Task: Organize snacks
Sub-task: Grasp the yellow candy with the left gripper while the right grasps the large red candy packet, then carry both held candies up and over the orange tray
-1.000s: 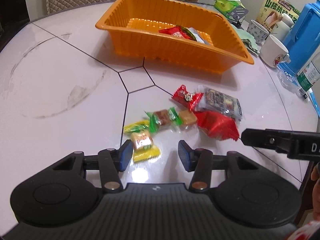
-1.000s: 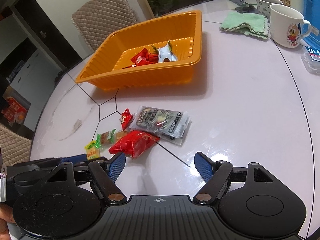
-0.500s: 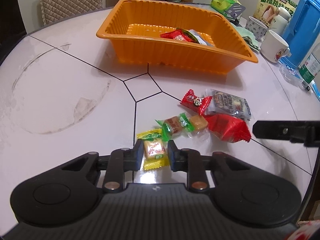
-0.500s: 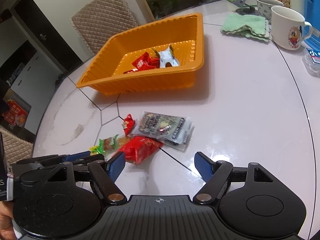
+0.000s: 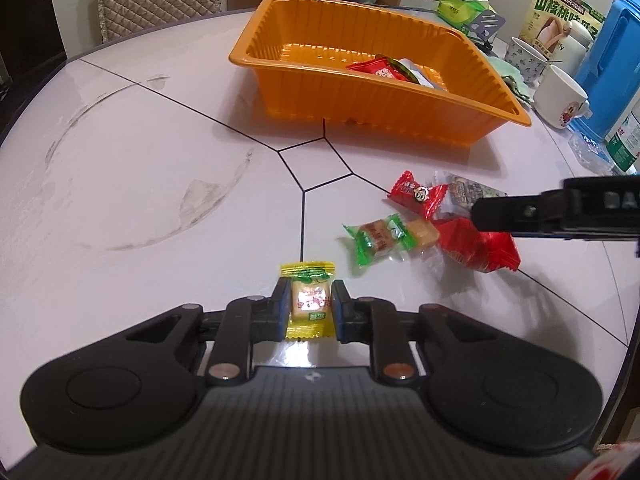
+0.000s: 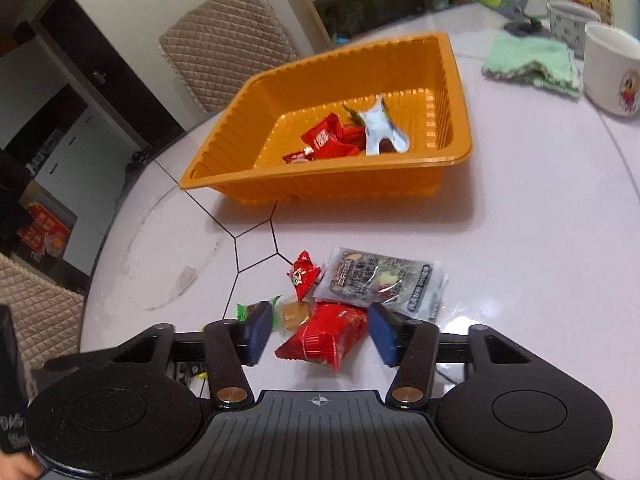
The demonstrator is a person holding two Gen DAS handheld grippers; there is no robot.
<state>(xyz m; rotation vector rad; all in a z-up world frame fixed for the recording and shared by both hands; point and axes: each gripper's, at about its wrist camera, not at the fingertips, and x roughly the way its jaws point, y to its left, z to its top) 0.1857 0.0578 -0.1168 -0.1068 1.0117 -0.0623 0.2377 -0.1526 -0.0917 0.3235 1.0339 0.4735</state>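
My left gripper [image 5: 309,305] is shut on a yellow-wrapped candy [image 5: 309,300] and holds it just above the white table. My right gripper [image 6: 318,334] is open with its fingers either side of a red snack packet [image 6: 324,332], which also shows in the left wrist view [image 5: 476,248]. Beside it lie a green-wrapped candy [image 5: 374,238], an amber candy [image 5: 422,232], a small red candy [image 5: 416,194] and a grey printed packet [image 6: 380,280]. The orange tray [image 5: 360,92] at the back holds red packets [image 6: 332,140] and a silver wrapper [image 6: 380,128].
White mugs [image 5: 560,98], a blue jug [image 5: 612,60], a snack box [image 5: 564,12] and a green cloth [image 6: 532,64] stand at the table's right. A quilted chair [image 6: 224,52] stands behind the tray. The right gripper's finger [image 5: 540,210] crosses the left wrist view.
My left gripper closed on the yellow candy and lifted it slightly. My right gripper moved forward and down until its open fingers straddle the red packet.
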